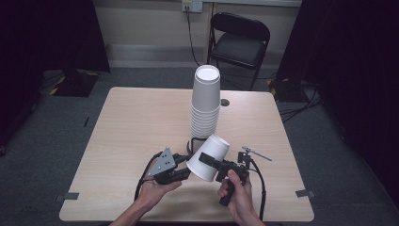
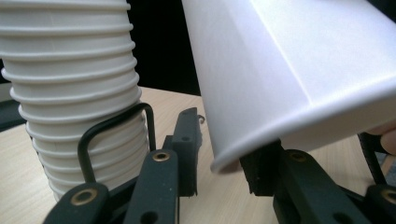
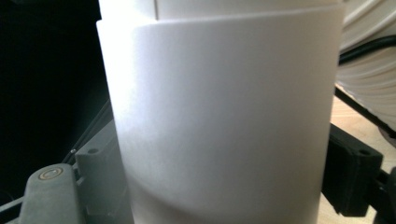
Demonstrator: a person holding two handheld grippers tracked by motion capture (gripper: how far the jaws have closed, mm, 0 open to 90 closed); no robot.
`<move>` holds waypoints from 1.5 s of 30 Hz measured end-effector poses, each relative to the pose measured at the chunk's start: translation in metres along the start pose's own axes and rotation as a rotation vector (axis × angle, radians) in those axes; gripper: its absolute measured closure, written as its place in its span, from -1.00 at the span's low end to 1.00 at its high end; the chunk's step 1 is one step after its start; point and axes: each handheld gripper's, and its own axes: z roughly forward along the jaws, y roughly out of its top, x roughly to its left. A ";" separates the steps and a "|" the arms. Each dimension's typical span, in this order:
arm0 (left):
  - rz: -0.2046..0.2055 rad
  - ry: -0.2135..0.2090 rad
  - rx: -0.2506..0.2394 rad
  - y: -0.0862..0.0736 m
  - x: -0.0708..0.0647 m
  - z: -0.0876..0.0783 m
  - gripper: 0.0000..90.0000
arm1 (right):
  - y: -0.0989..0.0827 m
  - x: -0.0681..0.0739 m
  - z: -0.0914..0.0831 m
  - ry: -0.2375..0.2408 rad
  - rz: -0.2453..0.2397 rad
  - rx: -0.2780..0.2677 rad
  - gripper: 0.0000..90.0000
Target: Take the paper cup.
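White cup (image 1: pixel 208 158) tilted in R tool (image 1: pixel 214 163)

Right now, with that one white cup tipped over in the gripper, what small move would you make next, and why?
Probably lift the single cup up and away from the stack of cups. The right gripper is clamped across its side, it hangs tilted just in front of the stack's base, and the left gripper sits open at its rim, gripping nothing.
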 end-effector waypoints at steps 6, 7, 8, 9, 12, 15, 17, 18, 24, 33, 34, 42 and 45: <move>-0.023 0.001 -0.026 0.000 0.000 0.000 0.62 | -0.002 0.001 0.004 0.003 0.005 0.012 -0.64; -0.033 0.005 -0.028 0.000 0.000 0.000 0.63 | -0.003 0.001 0.004 0.001 0.003 0.016 -0.64; -0.051 0.007 -0.031 0.000 0.001 0.000 0.66 | -0.003 0.001 0.005 -0.002 0.000 0.020 -0.64; -0.067 0.004 -0.032 0.000 0.001 -0.001 0.69 | -0.003 0.001 0.006 -0.008 -0.003 0.027 -0.64; -0.106 -0.009 -0.040 -0.001 0.003 -0.003 0.77 | -0.005 0.002 0.007 -0.013 -0.016 0.041 -0.66; -0.129 -0.013 -0.057 -0.001 0.004 -0.005 0.84 | -0.006 0.002 0.008 0.002 -0.020 0.049 -0.68; -0.114 -0.013 -0.058 0.000 0.004 -0.005 0.86 | -0.006 0.002 0.009 0.011 -0.018 0.047 -0.69; -0.114 -0.013 -0.058 0.000 0.004 -0.005 0.86 | -0.006 0.002 0.009 0.011 -0.018 0.047 -0.69; -0.084 -0.004 -0.029 0.000 0.003 -0.005 0.87 | -0.004 0.000 0.009 -0.005 -0.020 0.052 -0.69; -0.095 -0.001 0.007 -0.002 0.004 -0.006 0.87 | 0.009 -0.004 -0.003 -0.033 -0.040 -0.010 -0.69; -0.095 -0.001 0.012 -0.002 0.004 -0.006 0.87 | 0.011 -0.005 -0.005 -0.036 -0.046 -0.021 -0.69; -0.130 -0.020 0.072 -0.004 0.006 -0.004 0.87 | 0.021 -0.010 -0.013 -0.080 -0.082 -0.054 -0.66; -0.153 -0.017 0.098 -0.005 0.008 -0.006 0.87 | 0.025 -0.011 -0.015 -0.093 -0.108 -0.060 -0.66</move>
